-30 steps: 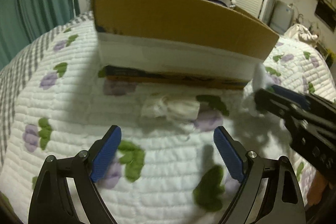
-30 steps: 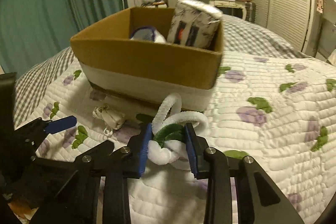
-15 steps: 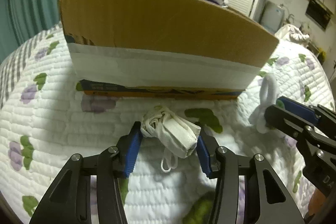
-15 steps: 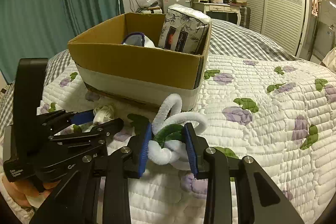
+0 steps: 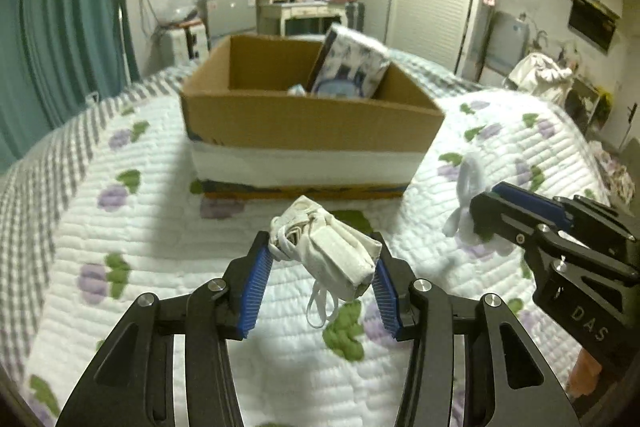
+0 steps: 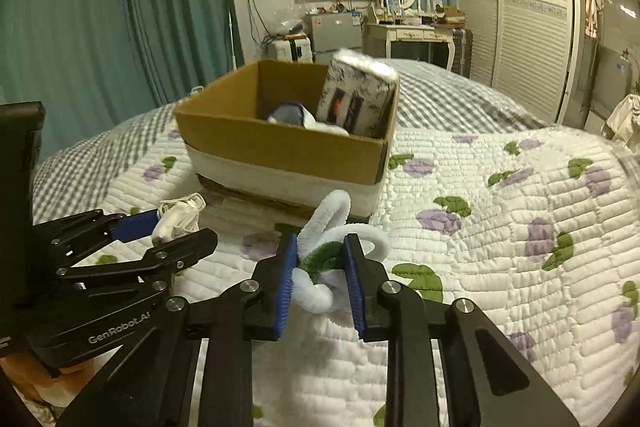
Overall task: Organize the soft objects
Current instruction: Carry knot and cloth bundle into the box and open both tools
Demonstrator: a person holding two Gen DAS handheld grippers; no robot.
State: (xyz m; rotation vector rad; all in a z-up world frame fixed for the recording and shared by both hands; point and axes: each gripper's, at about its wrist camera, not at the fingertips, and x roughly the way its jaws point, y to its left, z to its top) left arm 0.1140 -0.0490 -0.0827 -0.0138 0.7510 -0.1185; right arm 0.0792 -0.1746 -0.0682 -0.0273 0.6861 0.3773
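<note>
My left gripper (image 5: 320, 255) is shut on a folded white cloth mask (image 5: 332, 251) with dangling loops, held above the quilt in front of the cardboard box (image 5: 308, 123). It also shows in the right wrist view (image 6: 176, 219). My right gripper (image 6: 320, 259) is shut on a white and green fuzzy pipe-cleaner flower (image 6: 332, 247), also lifted; the flower shows in the left wrist view (image 5: 468, 195) too. The box (image 6: 280, 147) holds a patterned tissue pack (image 6: 356, 95) and a white and blue soft item (image 6: 292, 115).
The box stands on a white quilt (image 6: 500, 227) with purple and green flowers over a bed. Teal curtains (image 6: 120, 27) hang at the left. A dresser, a TV and wardrobes stand behind the bed.
My left gripper closed on the mask and lifted it off the quilt. Both grippers rose, so the box's inside now shows. The right gripper keeps its hold on the flower.
</note>
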